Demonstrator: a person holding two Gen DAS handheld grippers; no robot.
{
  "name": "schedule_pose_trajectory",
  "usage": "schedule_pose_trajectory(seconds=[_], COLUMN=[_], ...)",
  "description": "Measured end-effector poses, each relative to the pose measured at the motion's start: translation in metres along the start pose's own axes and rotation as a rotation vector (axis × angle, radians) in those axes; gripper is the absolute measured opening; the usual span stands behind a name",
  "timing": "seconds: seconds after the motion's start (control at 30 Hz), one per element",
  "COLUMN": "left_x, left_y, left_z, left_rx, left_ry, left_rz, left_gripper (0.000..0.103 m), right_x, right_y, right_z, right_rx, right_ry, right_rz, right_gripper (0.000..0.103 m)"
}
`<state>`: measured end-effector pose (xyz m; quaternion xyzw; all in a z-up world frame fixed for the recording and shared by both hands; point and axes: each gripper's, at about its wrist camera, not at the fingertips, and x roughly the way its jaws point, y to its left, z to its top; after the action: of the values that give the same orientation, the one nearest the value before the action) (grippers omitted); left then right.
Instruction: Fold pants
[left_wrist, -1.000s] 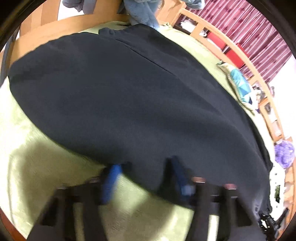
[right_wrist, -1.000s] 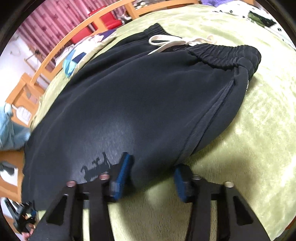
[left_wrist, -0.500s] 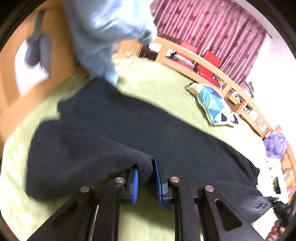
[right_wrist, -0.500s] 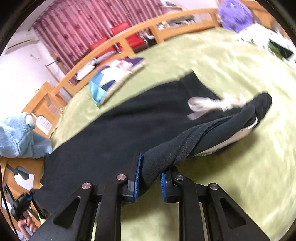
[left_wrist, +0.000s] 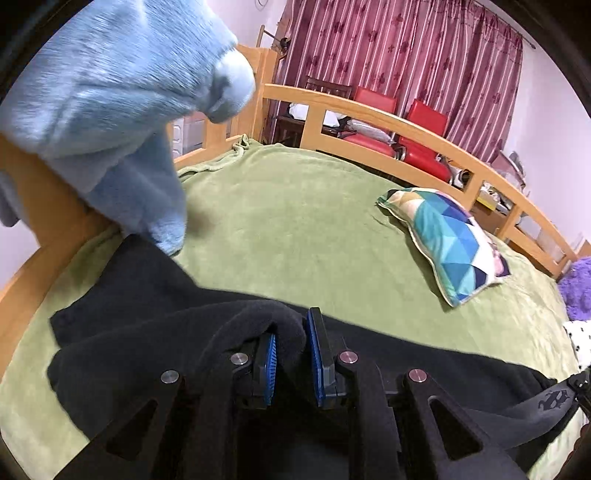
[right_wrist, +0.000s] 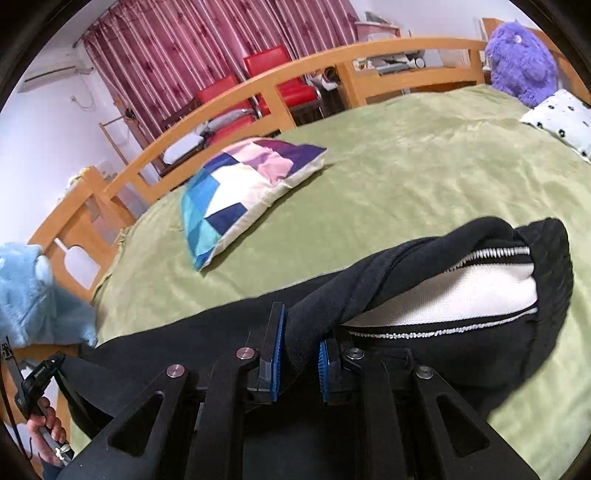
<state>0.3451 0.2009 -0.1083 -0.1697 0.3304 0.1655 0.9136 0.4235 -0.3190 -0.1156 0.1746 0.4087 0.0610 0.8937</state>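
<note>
First fold under way: left gripper (left_wrist: 290, 345) and right gripper (right_wrist: 300, 345) both pinch the pants' (right_wrist: 388, 266) near edge, lifted; not yet laid over.

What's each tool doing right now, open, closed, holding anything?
Left tool: closed on a bunched fold of the black pants.
Right tool: closed on the pants' edge near the waistband.
</note>
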Motion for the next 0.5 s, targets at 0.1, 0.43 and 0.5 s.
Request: schedule_pose_trajectory(seconds=[0.1,0.43,0.5], left_x=[0.032,0.050,0.030], left_y=[-0.009,-0.030,-0.036], left_z=[-0.001,-0.031,-0.036], left_rx=[0.005,0.108,0.149], left_ry=[0.020,0.093,0.065], left_rz=[0.017,0.046,0.062], left_gripper=[0.015,0.060,0.063], right_x=[0.039,0.073,0.053], right_y=[-0.005,-0.034,-0.032], right_z=[0.002,-0.031,-0.039], right_rx=[0.028,0.123,0.095], right_ry=[0.033,0.131,0.113], right_rz=[-0.018,0.012,-0.002], right_gripper=[0.016,0.049,0.053])
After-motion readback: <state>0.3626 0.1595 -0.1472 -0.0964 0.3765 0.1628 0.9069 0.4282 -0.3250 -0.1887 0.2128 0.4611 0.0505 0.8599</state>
